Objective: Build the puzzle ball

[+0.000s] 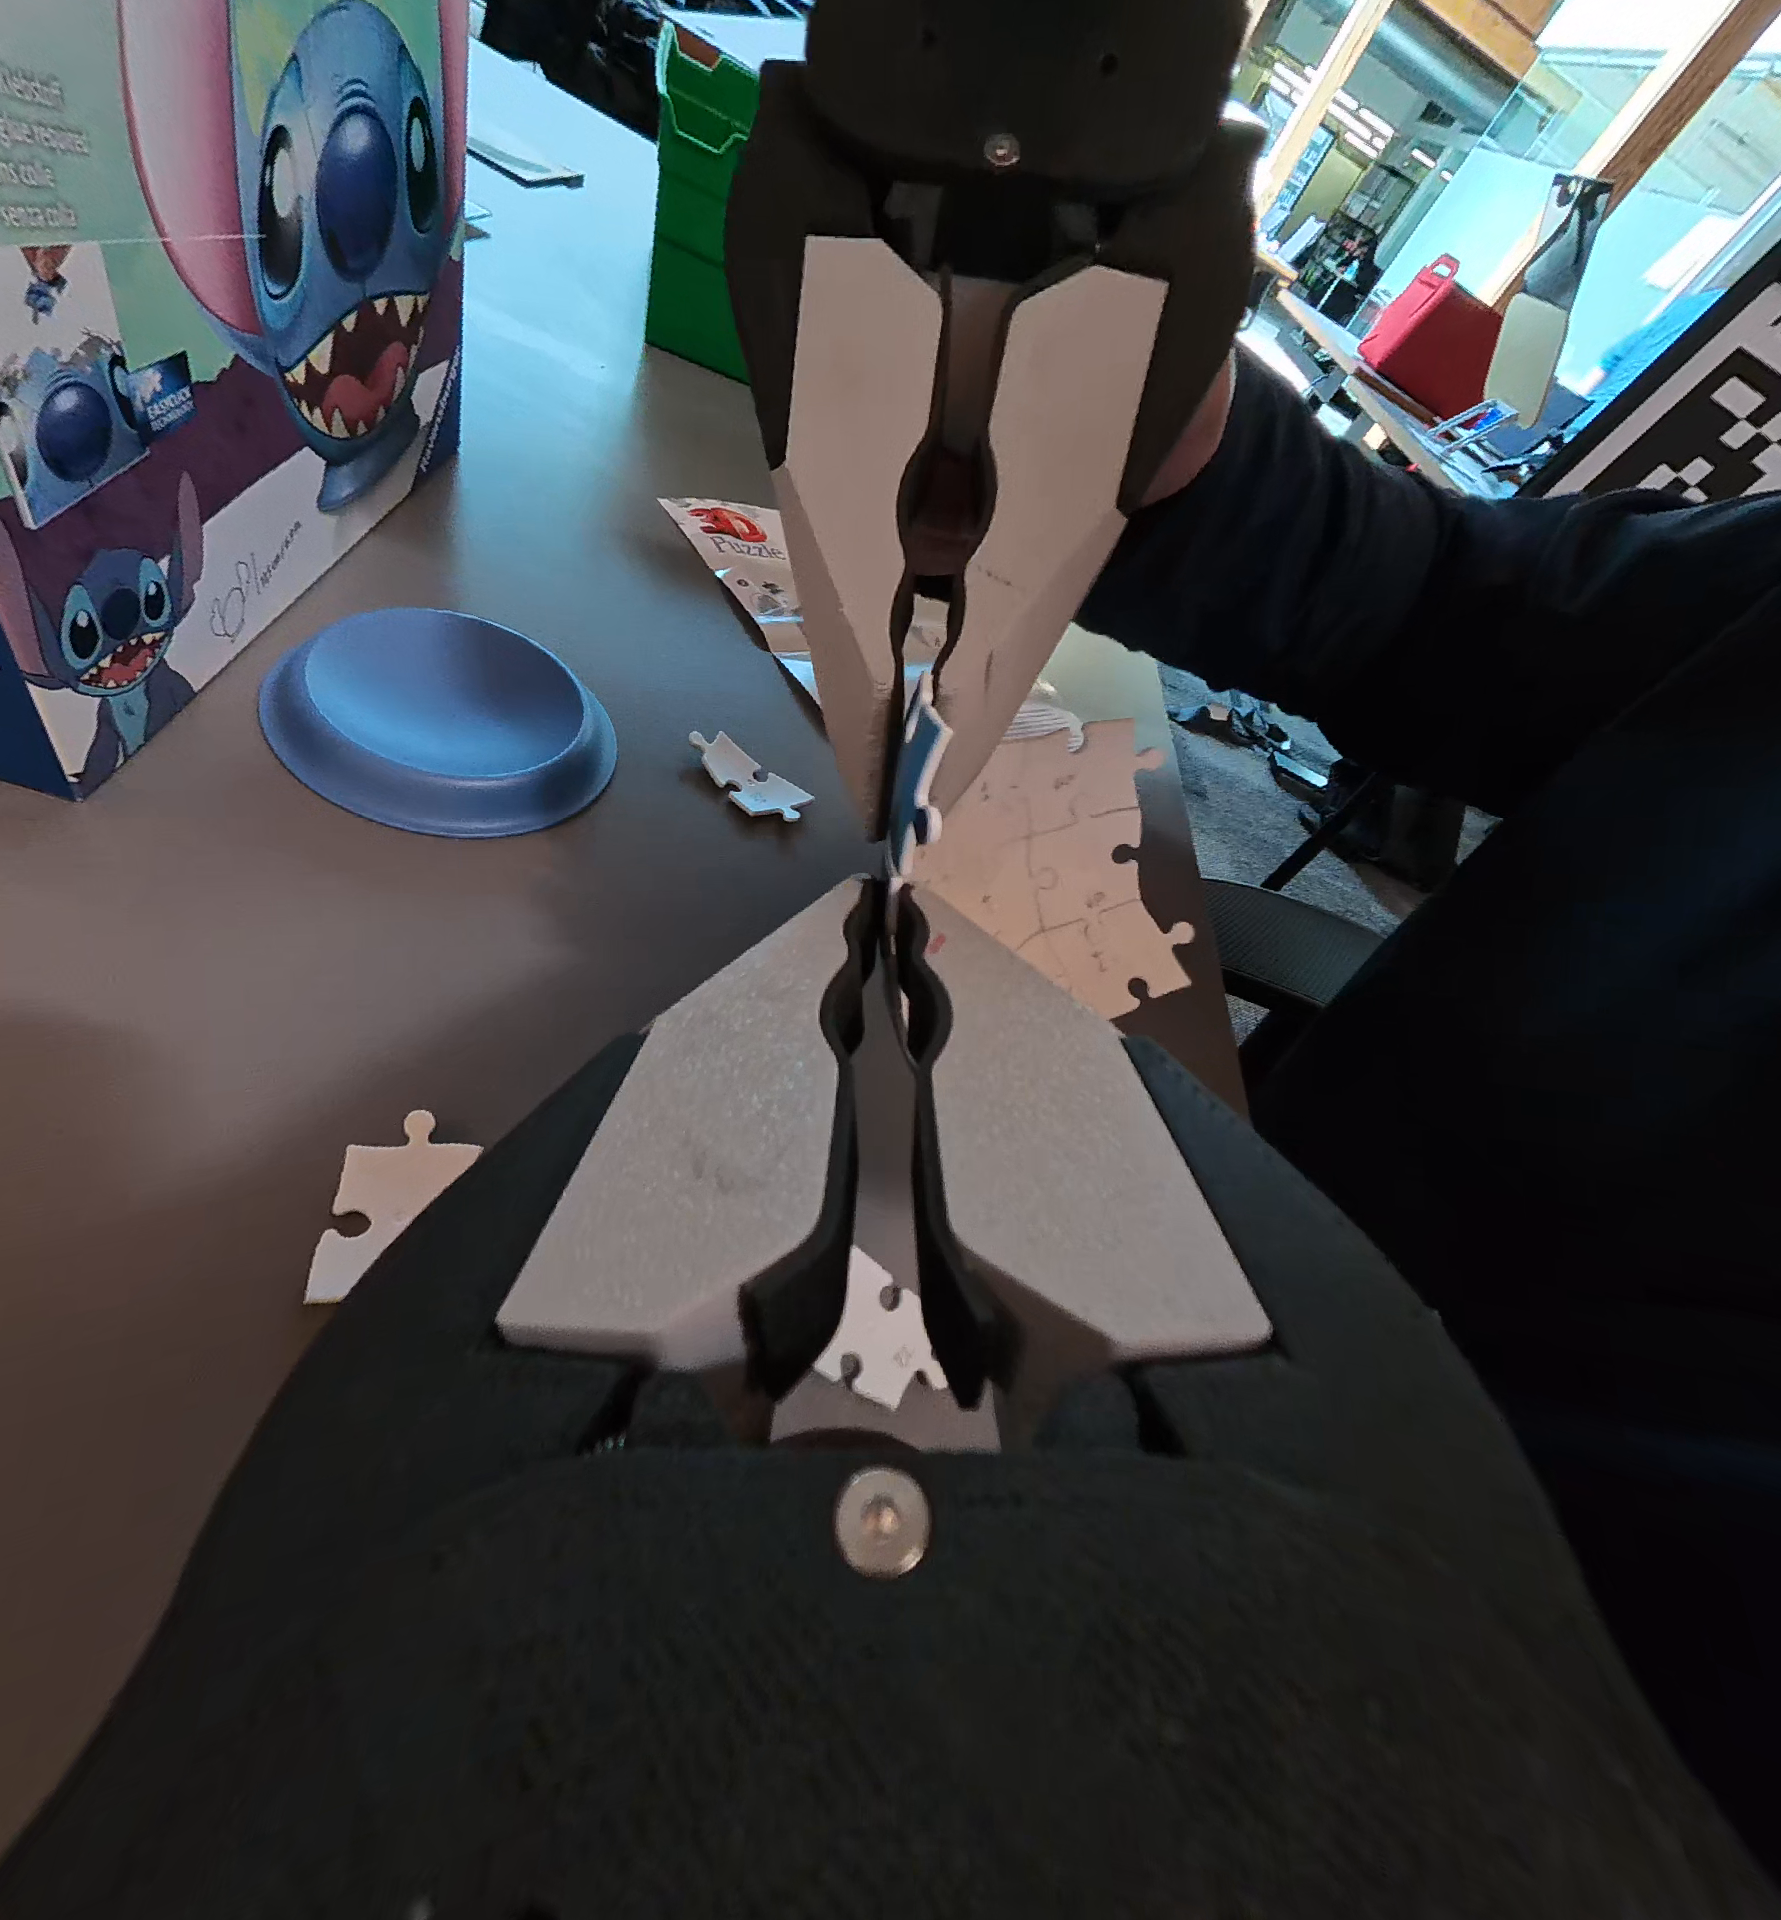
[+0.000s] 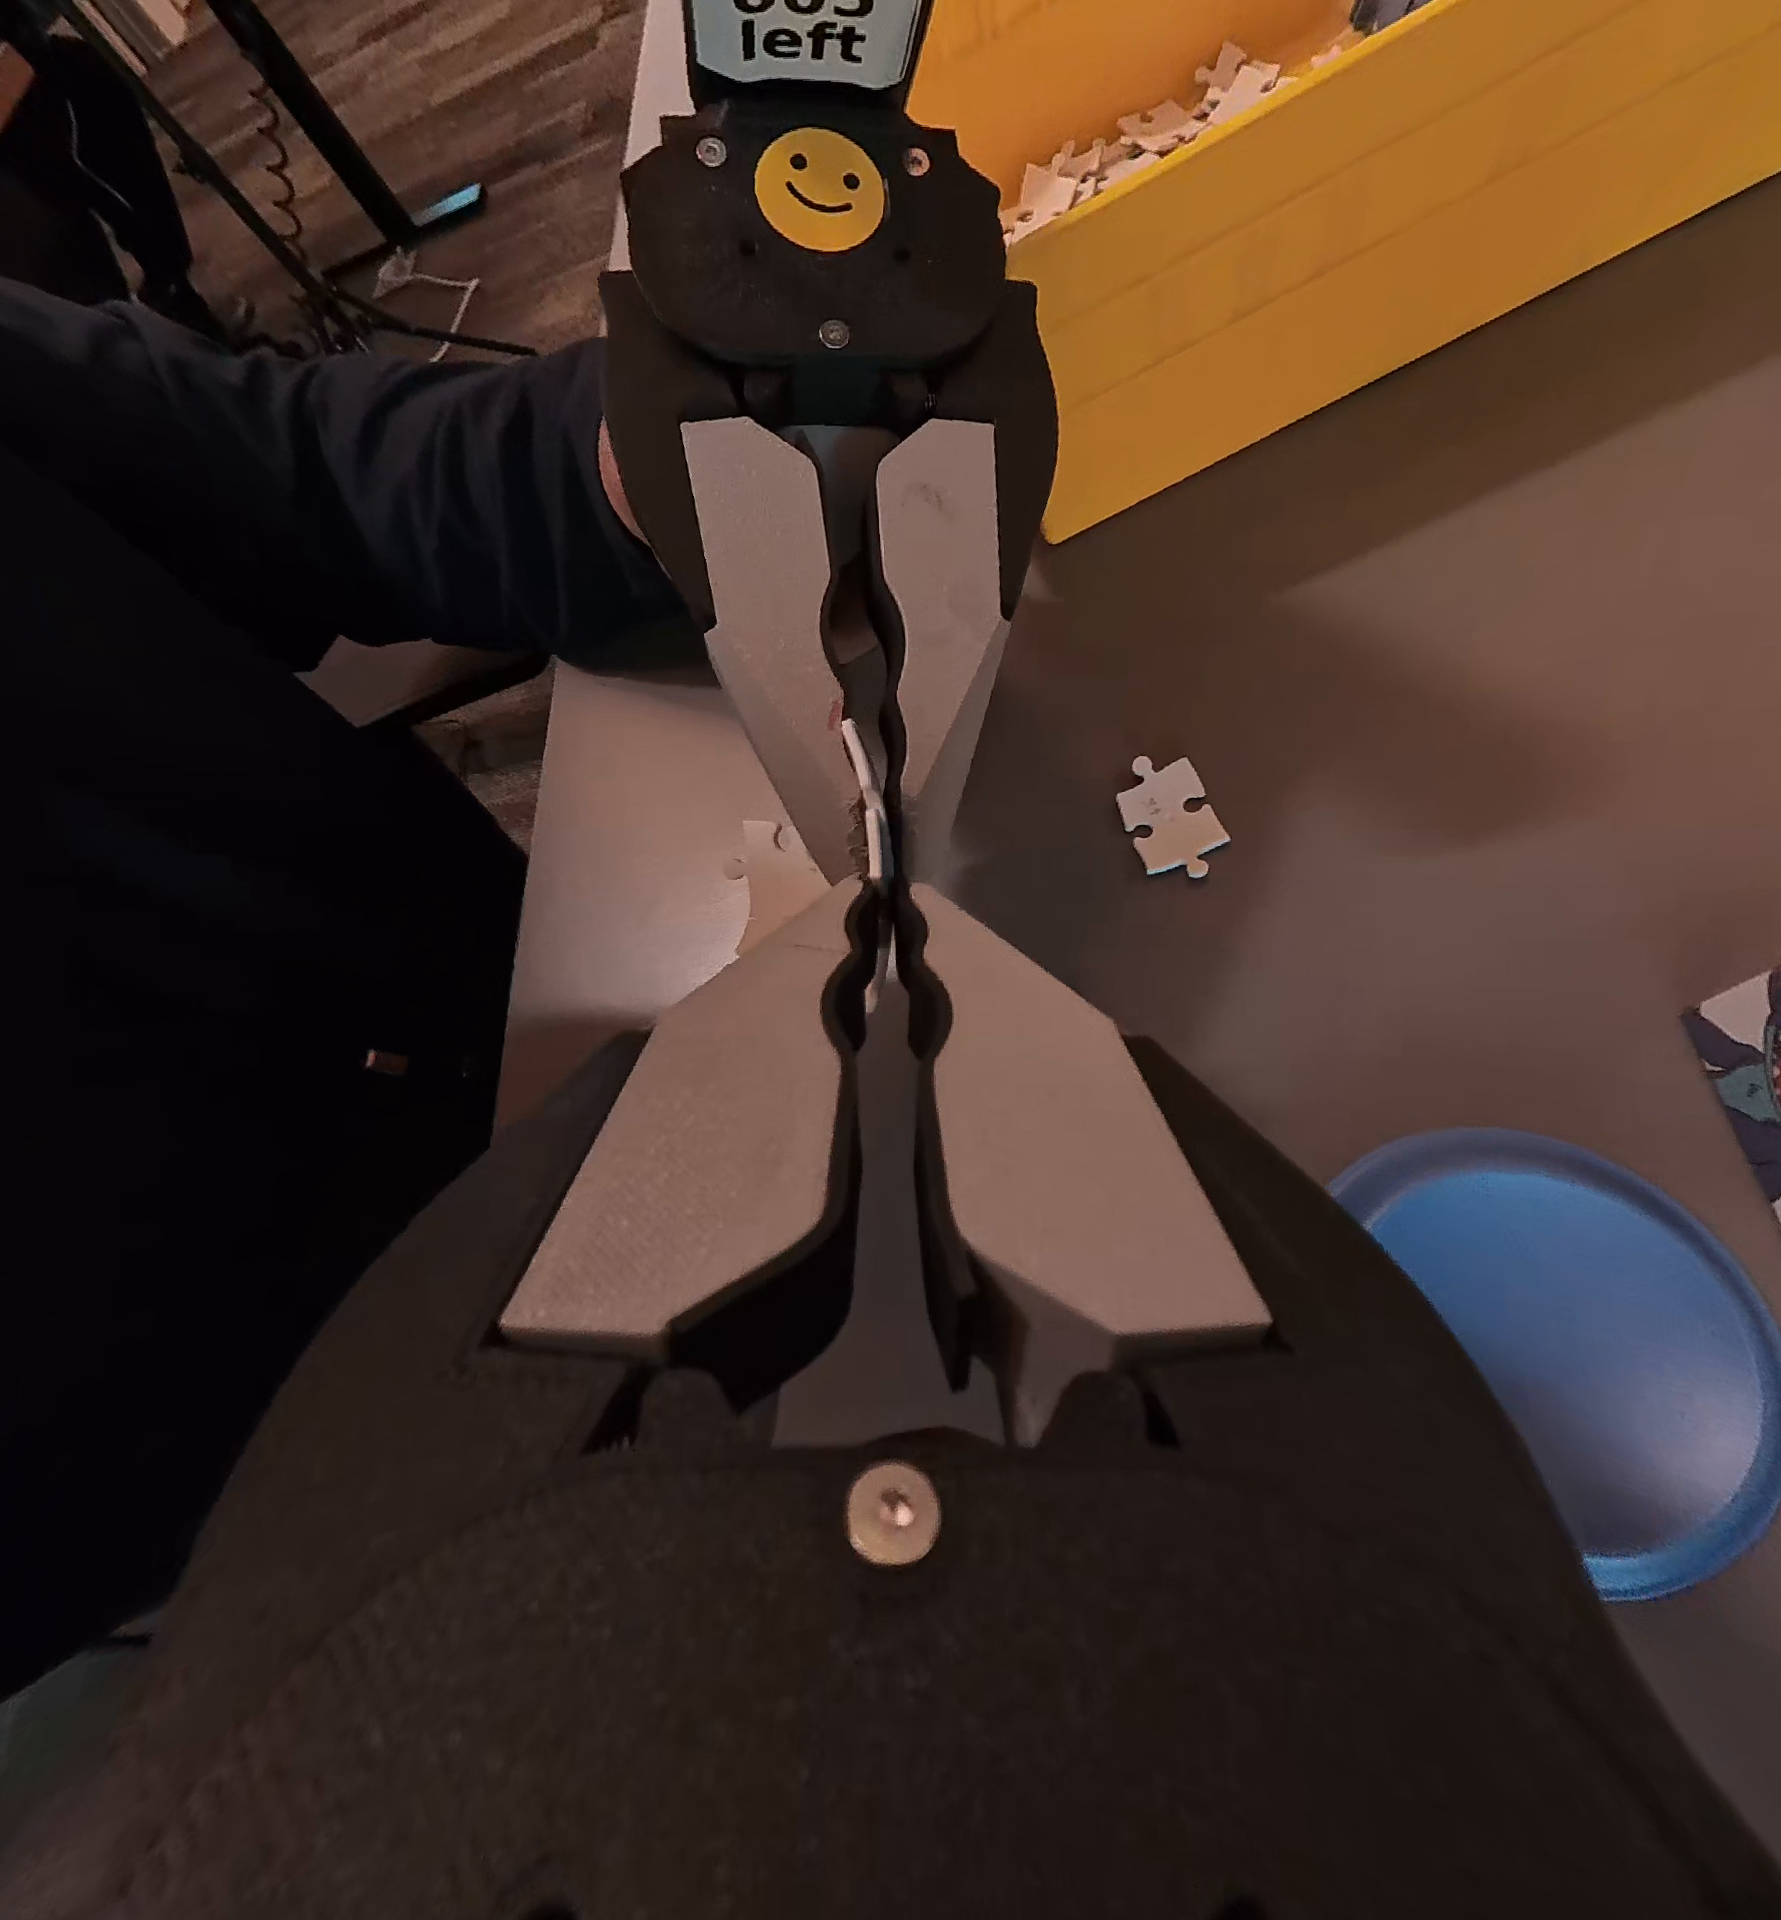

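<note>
Two hand-held grippers meet tip to tip above the table (image 1: 242,987): my left hand-held gripper (image 1: 881,894) and right hand-held gripper (image 2: 881,899), each clamped on a puzzle piece (image 1: 922,769) held edge-on. I judge I'm joining them; next, line up tab and socket, then press. Beyond lies the blue stand (image 1: 439,717).

Our two grippers met tip to tip above the table's edge.

We held the left gripper (image 1: 881,894) nearly closed, its grey fingers (image 1: 699,1132) pinched at the tips. Our right gripper (image 2: 881,899) pointed straight at it, equally pinched, pads (image 2: 1021,1122) almost together. Our dark-sleeved arms (image 1: 1488,644) reached in from the side, one hand behind each gripper.
</note>
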Available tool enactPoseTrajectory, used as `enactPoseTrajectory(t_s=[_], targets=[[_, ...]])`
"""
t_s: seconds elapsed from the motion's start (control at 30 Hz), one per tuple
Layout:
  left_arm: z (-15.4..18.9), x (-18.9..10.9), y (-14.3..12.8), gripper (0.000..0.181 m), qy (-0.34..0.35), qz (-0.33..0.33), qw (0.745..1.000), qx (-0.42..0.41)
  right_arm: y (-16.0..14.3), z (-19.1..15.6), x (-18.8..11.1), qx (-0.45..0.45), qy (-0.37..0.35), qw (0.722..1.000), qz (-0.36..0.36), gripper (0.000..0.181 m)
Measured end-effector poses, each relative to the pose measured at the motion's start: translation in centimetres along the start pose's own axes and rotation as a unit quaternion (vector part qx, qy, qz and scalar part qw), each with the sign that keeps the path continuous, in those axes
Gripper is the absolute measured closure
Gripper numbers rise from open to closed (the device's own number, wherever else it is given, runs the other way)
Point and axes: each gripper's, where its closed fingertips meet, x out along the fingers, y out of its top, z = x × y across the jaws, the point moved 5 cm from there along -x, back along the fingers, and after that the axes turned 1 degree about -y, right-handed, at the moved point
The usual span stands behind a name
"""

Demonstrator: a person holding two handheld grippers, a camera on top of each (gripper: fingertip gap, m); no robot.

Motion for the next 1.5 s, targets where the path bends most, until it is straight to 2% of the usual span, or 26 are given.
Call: enactPoseTrajectory(t_s=[0.23, 0.77, 0.9, 1.1, 1.37, 1.5], targets=[[-0.55, -0.21, 0.02, 0.181, 0.023, 0.005, 1.0, -0.003, -0.08, 0.0, 0.28, -0.055, -0.087, 0.994, 0.028, 0.181], [-0.28, 0.0, -0.02, 0.181, 0.024, 0.002, 1.0, 0.014, -0.5, -0.01, 0.18, -0.05, -0.049, 0.995, 0.07, 0.181], [-0.23, 0.05, -0.05, 0.181, 0.023, 0.0, 1.0, 0.015, -0.08, -0.24, 0.04, -0.041, -0.027, 0.995, 0.084, 0.175], [-0.19, 0.01, -0.03, 0.181, 0.027, 0.0, 0.999, 0.018, 0.06, -0.05, 0.11, -0.049, -0.04, 0.994, 0.085, 0.181], [-0.21, -0.07, -0.05, 0.181, 0.024, 0.0, 1.0, 0.013, -0.06, -0.4, 0.21, -0.12, -0.079, 0.985, 0.094, 0.181], [-0.44, -0.18, -0.03, 0.181, 0.027, 0.003, 1.0, 0.007, -0.12, -0.02, 0.28, -0.089, -0.064, 0.988, 0.111, 0.181]])
